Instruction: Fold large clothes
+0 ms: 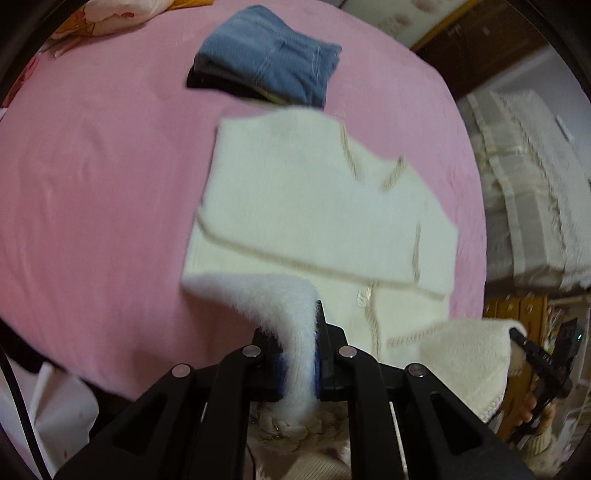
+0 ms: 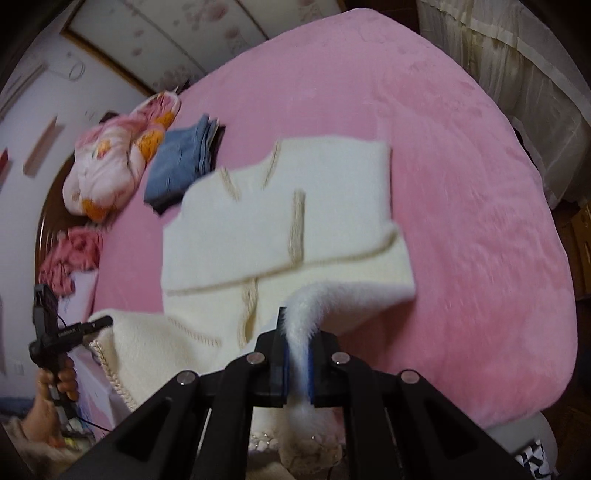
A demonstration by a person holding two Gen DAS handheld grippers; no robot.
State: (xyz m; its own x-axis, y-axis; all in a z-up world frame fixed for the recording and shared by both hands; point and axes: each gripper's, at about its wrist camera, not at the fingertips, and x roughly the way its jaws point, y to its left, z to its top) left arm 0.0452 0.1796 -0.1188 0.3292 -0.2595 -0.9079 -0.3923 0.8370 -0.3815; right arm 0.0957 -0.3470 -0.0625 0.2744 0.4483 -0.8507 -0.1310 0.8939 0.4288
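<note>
Pink blanket (image 1: 92, 192) covers the whole bed. In the left wrist view, a flowery quilt (image 1: 118, 14) lies bunched at the far left corner. Next to it, further right, sits a folded pile of blue jeans (image 1: 273, 66) with something dark under it. The pile is just beyond the white sweater (image 1: 306, 206), near its top edge. To the right of the bed hang pale curtains (image 1: 532, 192).

The sweater is fluffy and cream white, with thin tan trim lines and a row of buttons. It lies in the middle of the bed with its sleeves folded across the front. Its near edge is lifted off the blanket at two corners.

The left gripper (image 1: 297, 354) is clamped tight on the left corner, and the fuzzy cloth hangs down between its fingers. The right gripper (image 2: 298, 354) is clamped tight on the right corner the same way. A hand (image 2: 55, 384) holds the left gripper's handle at the edge of the right wrist view.
</note>
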